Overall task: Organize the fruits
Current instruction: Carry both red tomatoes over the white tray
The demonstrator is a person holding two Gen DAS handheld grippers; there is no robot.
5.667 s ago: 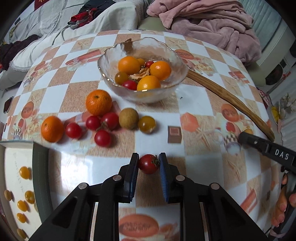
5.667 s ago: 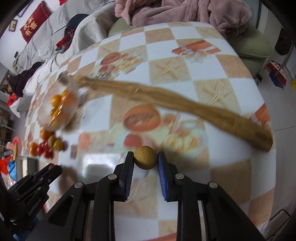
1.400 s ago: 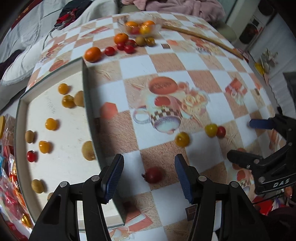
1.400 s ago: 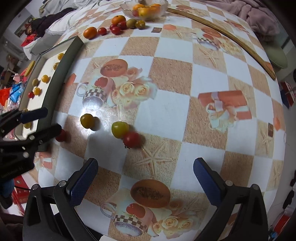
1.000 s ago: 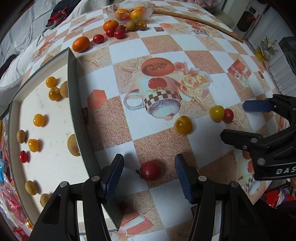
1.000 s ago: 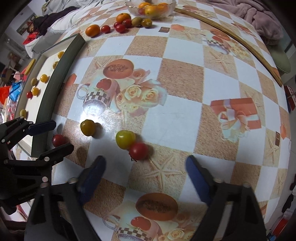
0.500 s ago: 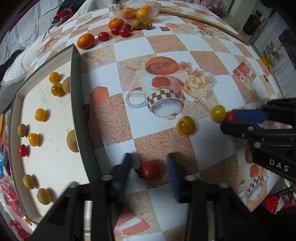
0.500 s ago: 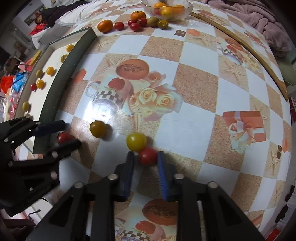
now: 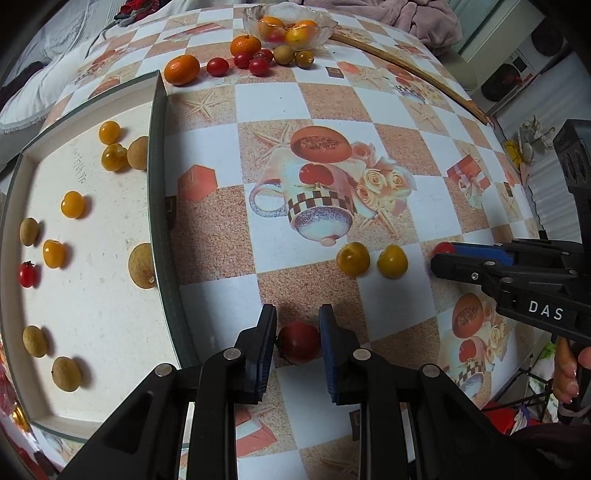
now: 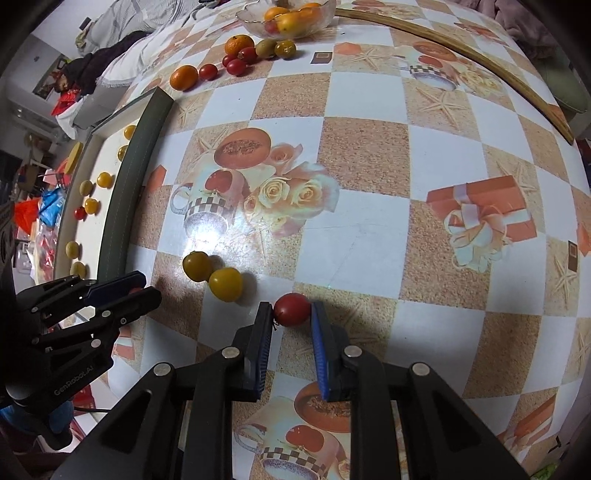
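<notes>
Just right of the white rectangular tray, the left gripper clamps a red cherry tomato. Farther right, the right gripper pinches another small red tomato.

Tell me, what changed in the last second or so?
Both grippers closed in: the left hand-held gripper around one small red tomato, the right hand-held gripper around another red tomato, nudging the yellow tomato toward its neighbour. The white tray and glass bowl stayed put.
</notes>
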